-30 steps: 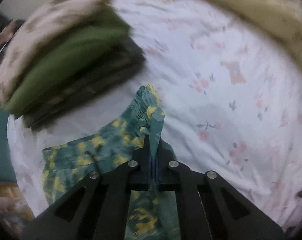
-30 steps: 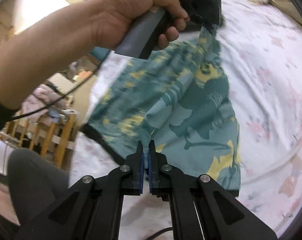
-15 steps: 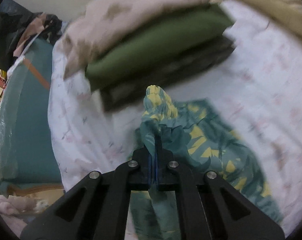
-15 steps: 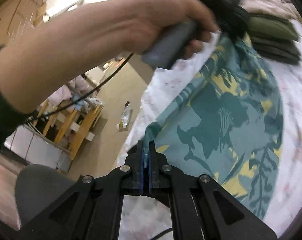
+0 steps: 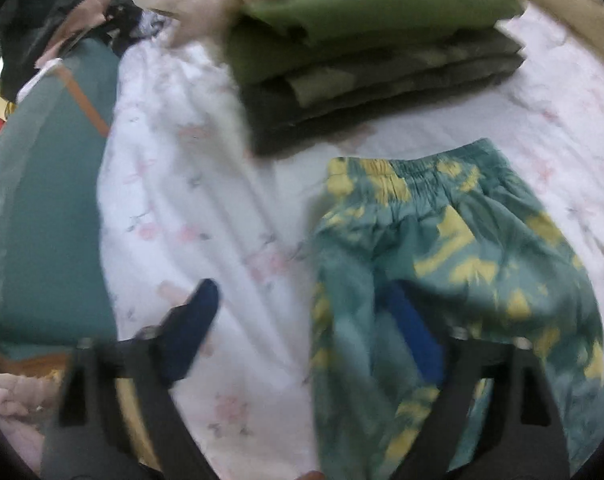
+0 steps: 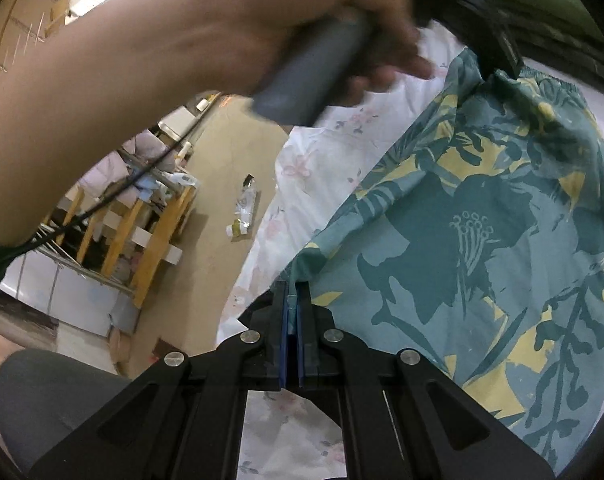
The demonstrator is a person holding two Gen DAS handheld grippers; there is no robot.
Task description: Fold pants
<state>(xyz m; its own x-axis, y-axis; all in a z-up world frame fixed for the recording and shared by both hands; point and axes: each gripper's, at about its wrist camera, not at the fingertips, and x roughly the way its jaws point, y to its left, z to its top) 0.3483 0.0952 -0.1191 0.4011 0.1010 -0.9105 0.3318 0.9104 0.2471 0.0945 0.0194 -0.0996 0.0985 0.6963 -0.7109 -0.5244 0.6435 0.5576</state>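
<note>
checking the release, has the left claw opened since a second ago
Yes: the left claw now gapes over the floral sheet, no longer pinching the pants.

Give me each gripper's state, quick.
Left gripper: open, holding nothing.
Right gripper: closed on the edge of the floral pants.

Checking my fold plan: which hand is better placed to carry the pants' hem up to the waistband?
Right. The right tool is shut on the pants at their edge; the left tool is open, holding nothing.
</note>
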